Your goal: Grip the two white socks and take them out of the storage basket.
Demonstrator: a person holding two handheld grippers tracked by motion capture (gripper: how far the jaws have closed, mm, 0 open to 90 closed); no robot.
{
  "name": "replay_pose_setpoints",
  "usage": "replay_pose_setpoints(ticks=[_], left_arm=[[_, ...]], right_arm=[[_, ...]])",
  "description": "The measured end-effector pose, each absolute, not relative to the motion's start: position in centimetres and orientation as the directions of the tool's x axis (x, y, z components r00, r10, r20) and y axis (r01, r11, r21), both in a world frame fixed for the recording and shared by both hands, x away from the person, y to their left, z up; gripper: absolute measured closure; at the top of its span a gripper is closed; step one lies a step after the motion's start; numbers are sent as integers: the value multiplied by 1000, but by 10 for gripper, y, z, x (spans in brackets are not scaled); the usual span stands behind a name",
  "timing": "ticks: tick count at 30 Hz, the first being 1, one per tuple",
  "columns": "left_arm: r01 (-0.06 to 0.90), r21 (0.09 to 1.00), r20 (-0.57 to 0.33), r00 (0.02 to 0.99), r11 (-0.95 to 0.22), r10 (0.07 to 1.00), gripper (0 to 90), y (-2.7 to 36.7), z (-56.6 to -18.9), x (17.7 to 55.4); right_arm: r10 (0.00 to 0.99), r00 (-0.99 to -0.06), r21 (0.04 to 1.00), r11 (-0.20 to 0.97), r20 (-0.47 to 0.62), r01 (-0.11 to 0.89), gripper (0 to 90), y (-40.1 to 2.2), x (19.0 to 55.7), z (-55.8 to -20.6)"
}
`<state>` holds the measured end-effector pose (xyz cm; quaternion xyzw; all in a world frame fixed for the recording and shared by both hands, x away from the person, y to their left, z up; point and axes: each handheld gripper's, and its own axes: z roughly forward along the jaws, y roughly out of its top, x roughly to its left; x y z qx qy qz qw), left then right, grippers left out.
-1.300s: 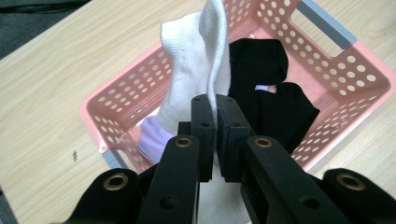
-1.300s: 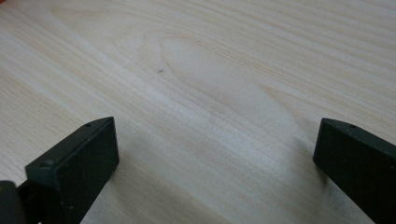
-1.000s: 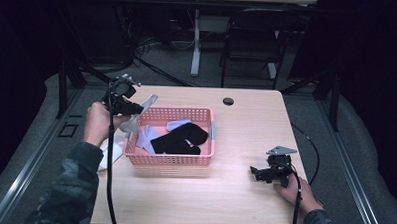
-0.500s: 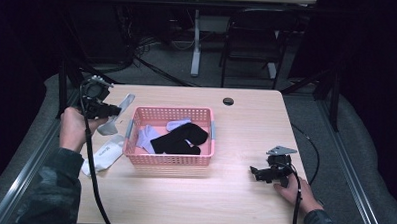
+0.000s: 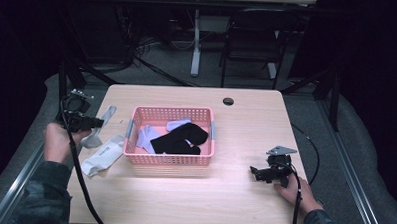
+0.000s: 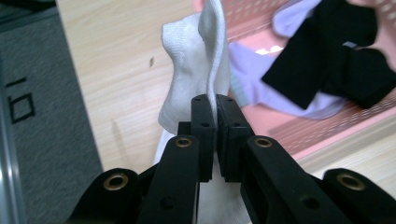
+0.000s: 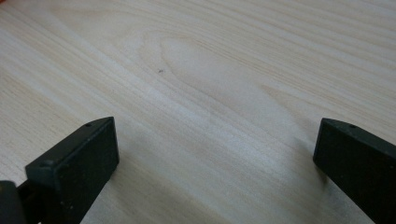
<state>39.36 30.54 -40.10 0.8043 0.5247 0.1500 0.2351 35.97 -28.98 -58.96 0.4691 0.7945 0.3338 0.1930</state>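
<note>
Leftward and lower than a second ago, the left tongs (image 5: pixel 97 122) have carried a white sock (image 5: pixel 99 130) out past the basket's (image 5: pixel 169 159) left wall; the right tongs (image 5: pixel 255 173) have not shifted. In the left gripper view the left tongs pinch the sock's (image 6: pixel 196 74) edge, which dangles just left of the basket (image 6: pixel 327 126). Another white sock (image 5: pixel 102 155) lies below it, seemingly touching. Right of the basket, the right tongs (image 7: pixel 212 154) rest spread over bare bench (image 5: pixel 233 203). Risk: so thin a pinch may slip, dropping the sock crumpled or off the bench's left edge.
</note>
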Motion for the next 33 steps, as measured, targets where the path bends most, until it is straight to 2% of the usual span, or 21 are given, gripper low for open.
replay_pose_setpoints(ticks=[13, 29, 30, 33], left_arm=[[864, 434, -75, 318, -256, 945, 866, 328, -468, 398], [913, 341, -124, 280, -224, 952, 854, 319, -532, 415], [915, 337, -134, 278, -220, 951, 839, 319, -534, 415], [905, 365, -171, 296, -219, 940, 652, 320, -538, 415]], right_arm=[[874, -486, 711, 338, 6, 616, 0, -290, 360, -590], [874, -486, 712, 337, 6, 616, 0, -290, 360, -590], [874, -486, 712, 337, 7, 616, 0, -290, 360, -590], [874, -486, 712, 337, 7, 616, 0, -290, 360, -590]])
